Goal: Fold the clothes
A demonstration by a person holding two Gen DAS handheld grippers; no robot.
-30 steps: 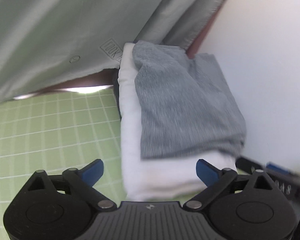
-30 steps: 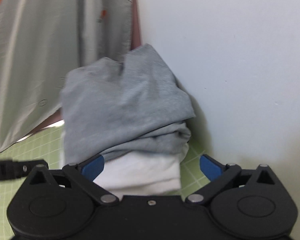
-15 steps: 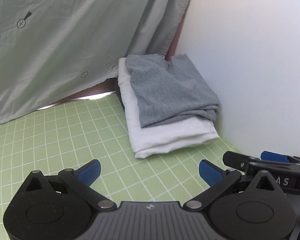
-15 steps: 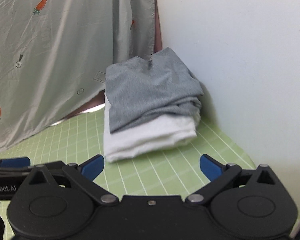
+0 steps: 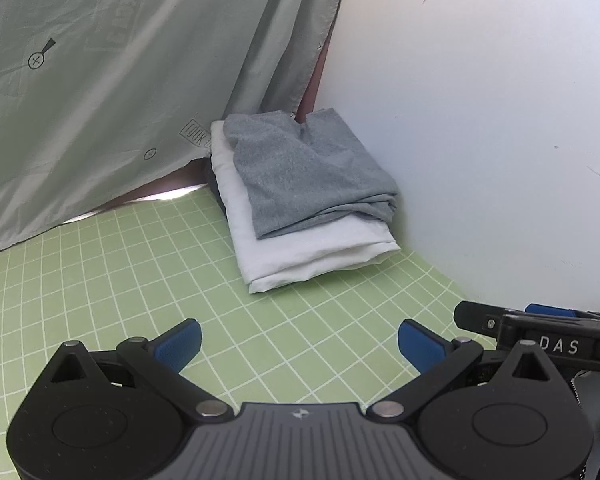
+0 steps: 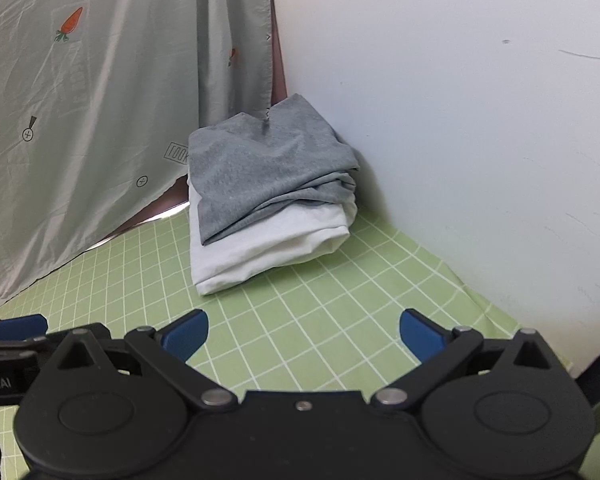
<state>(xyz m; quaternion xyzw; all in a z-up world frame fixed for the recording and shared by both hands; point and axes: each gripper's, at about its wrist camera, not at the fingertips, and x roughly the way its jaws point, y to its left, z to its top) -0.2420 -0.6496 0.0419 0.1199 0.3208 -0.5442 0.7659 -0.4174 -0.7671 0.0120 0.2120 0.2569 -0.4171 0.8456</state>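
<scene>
My left gripper (image 5: 298, 340) and right gripper (image 6: 304, 332) are both spread, empty. Withdraw level, clear of the grey garment (image 6: 260, 168) stacked on the white garment (image 6: 268, 244).

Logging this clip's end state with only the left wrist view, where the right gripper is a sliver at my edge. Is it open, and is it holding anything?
Observer: The right gripper is open and empty, with its blue pads spread above the green mat.
Operator: Does the curtain carry any print besides the small line marks I see?
Observer: Yes, the curtain has orange carrots printed on it.
Operator: How does the stack's wall-side end look?
Observer: The white garment ends in a rounded fold there, and the grey garment is bunched in creases above it.
</scene>
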